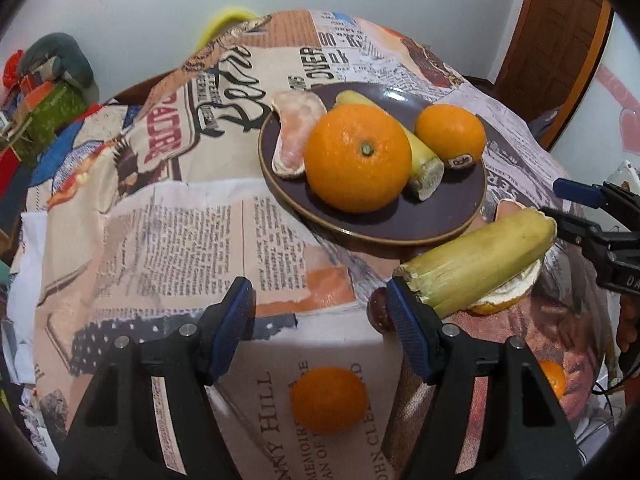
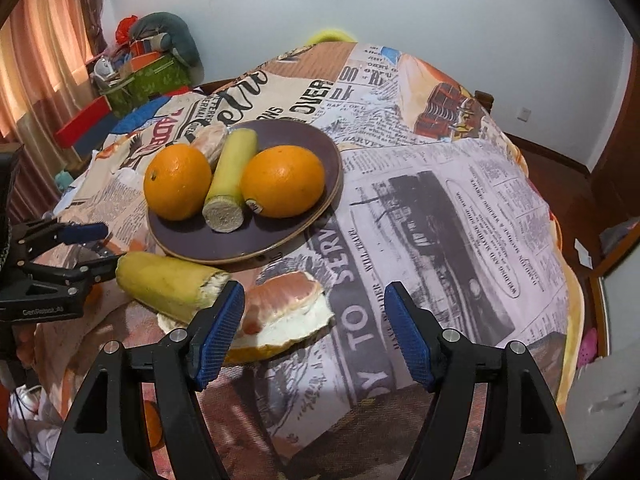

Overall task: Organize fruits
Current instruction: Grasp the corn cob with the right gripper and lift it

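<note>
While both hand-held grippers gape empty; banana piece [image 2: 170,285] lies level, cut end rightward

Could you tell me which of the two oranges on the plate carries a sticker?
The smaller orange, on the far side of the banana piece from the stem-up orange; its sticker sits low, near the plate.

Cloth [image 1: 200,240] is newsprint-patterned. Left wrist view reads "OVER" near the plate's far side, big script "Ber…" cut off, red letters "ADDR…" partial, and at the near edge "HILL", "MEMOIR", "OF" beside an orange. Right wrist view reads "TO SERV…" in bold white on dark, also "OVER" and "00" far back. Small column print unreadable. Sticker [image 1: 461,163] on the far orange [image 1: 450,134] reads "Dole". Right gripper [image 1: 576,216] body shows "DA…", cut off. Left gripper [image 2: 80,252] body lettering too blurred to read.
</note>
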